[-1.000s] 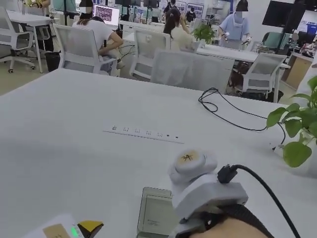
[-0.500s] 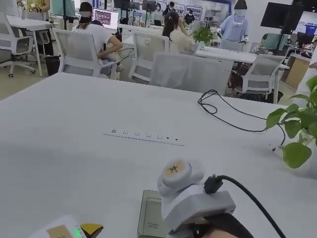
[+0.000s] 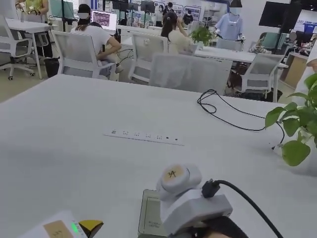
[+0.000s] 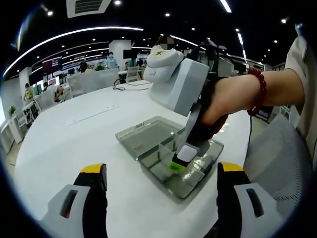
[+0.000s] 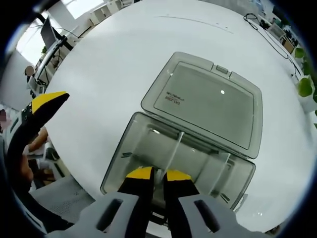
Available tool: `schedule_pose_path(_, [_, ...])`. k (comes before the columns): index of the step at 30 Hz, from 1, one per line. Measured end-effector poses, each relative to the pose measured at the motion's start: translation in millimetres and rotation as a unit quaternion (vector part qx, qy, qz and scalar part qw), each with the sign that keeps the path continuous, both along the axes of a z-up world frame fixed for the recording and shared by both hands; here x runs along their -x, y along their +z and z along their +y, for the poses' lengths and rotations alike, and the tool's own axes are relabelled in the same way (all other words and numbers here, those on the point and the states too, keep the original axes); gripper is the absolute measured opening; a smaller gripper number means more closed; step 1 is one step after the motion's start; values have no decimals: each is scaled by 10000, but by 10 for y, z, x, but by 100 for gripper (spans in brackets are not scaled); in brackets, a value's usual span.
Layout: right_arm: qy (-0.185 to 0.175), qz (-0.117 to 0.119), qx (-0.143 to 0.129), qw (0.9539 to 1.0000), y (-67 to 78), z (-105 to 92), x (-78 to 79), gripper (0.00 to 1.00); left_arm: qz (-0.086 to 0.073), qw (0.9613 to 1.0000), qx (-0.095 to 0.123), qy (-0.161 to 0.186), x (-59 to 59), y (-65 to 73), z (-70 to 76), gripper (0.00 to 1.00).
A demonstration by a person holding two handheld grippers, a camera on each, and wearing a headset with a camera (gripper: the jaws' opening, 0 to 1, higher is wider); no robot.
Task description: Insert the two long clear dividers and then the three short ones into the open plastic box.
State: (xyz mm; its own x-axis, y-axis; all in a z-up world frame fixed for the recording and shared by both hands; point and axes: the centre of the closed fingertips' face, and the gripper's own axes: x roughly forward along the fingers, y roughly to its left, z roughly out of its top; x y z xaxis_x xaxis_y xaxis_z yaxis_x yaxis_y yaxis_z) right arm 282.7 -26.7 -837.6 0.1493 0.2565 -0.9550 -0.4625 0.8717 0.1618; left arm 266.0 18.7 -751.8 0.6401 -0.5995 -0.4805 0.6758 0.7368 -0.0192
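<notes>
At a white counter (image 5: 124, 59) in an open-plan office, a person works two hand-held tongs over an open plastic box (image 5: 119, 153). Its hinged lid (image 5: 208, 99) lies flat on the counter beside the tray.

In the right gripper view, the right tongs (image 5: 158, 174) reach down into the tray. Their yellow tips are pinched almost together on the top edge of a thin clear divider (image 5: 171, 148). The divider stands upright and runs crosswise from the hinge side toward the tongs. More clear partitions (image 5: 198, 144) stand in the tray, though they are hard to count through the see-through plastic.

The left gripper view looks across the counter at the box from the side. The left tongs (image 4: 162, 171) are released, their yellow-tipped arms spread wide apart and grasping nothing, short of the box. The hand (image 4: 218, 106) gripping the right tongs wears a red bead bracelet (image 4: 258, 89) and angles that tool down so its tip sits inside the tray.

From the head view, the white back of the right tongs covers most of the box at the bottom edge, with part of the lid showing beside it. A yellow tip of the left tongs shows at the lower left. Farther up the counter lie a flush power strip (image 3: 143, 136) and a looping black cable (image 3: 233, 116). A leafy plant (image 3: 297, 134) stands at the right edge. Beyond the counter, people sit among grey office chairs (image 3: 79, 49).
</notes>
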Motion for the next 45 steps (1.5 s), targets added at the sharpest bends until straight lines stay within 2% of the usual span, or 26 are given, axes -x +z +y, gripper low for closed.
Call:
schedule_pose_path(3, [108,-14,-128,9999,2,15,-6,11,45,10000,-9,20,4,-14,11,94])
schedule_pose_path(9, [41,47,-445,9990,11,26,-12,15,54,10000,-34,57,13,-11,37,93])
schedule_pose_path(13, [129,33,-615,9980,29,61,6,19,53,9999,-54,67,17,-6,41,93])
schedule_pose_path(17, [232,-77,-776,9967,81,91,1,24,34,9999,-42,86,16,18,40,93])
schedule_pose_path(21, [566,-250,-924,9938,144,116,12,31,8,9999,-40,115,17,45,45,94])
schedule_pose_path(22, [832,-367,-994,9909,170,136,12,32,3,9999,-39,120,19,53,46,94])
schedule_pose_path(24, [923,-403,-967,9902,190,121,38,33,-7,9999,-34,127,22,65,46,94])
schedule_pose_path(26, [1236,-540,-1046,9853,222,142,46,35,-17,9999,-30,138,27,78,46,94])
schedule_pose_path(27, [1251,-545,-1047,9851,238,134,63,36,-14,9999,-28,146,31,82,47,94])
schedule_pose_path(32, [1600,-712,-1143,9779,311,124,93,40,-27,9999,-30,164,50,106,47,94])
schedule_pose_path(34, [1805,-824,-1177,9730,343,121,96,42,-31,9998,-35,169,63,116,46,94])
schedule_pose_path(39, [2027,-847,-1256,9674,391,67,162,43,-51,9998,-39,185,83,139,44,94])
schedule_pose_path(42, [2181,-1044,-1276,9619,429,21,158,44,-37,9998,-19,197,91,143,40,93])
schedule_pose_path(45, [2287,-1017,-1336,9589,455,-22,202,45,-31,9998,-4,216,100,152,36,93])
